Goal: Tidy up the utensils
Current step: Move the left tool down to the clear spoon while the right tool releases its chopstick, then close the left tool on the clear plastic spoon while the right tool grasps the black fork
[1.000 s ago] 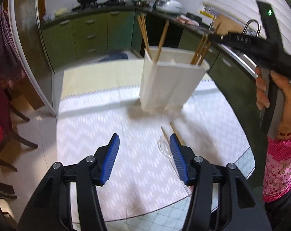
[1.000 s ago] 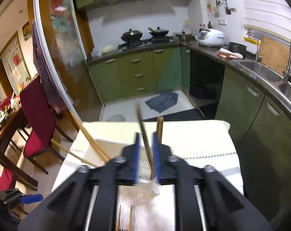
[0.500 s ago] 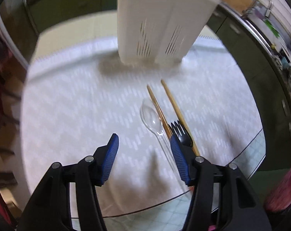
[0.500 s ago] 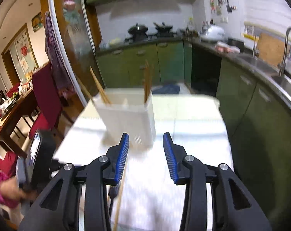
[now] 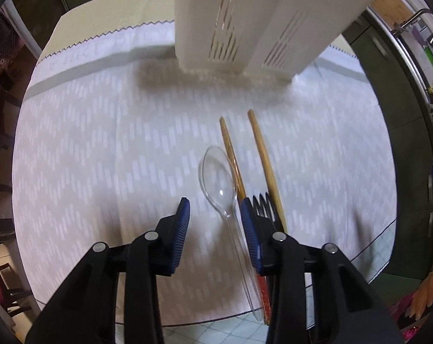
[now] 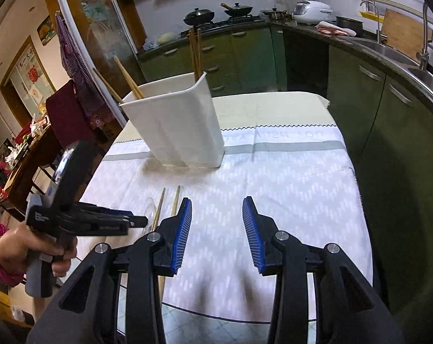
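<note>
Right now the big table with its white patterned cloth [image 5: 101,149] fills both views. At twelve o'clock stands the tall white plastic utensil holder [image 5: 262,20] with wooden chopsticks poking out the top. Nearer lie two loose wooden chopsticks [image 5: 266,166], a clear plastic spoon [image 5: 219,177] and a small black plastic fork [image 5: 263,205] — all side by side, long ways running from six to twelve o'clock.

The left gripper [image 5: 215,223] is nearest. It points down at the spoon, whose thin handle lies between the blue fingers, close to the one at three o'clock. Its jaws are closing but do not press yet.

The right gripper [image 6: 216,229] hangs open over bare cloth — the utensils sit off at its nine o'clock.
</note>
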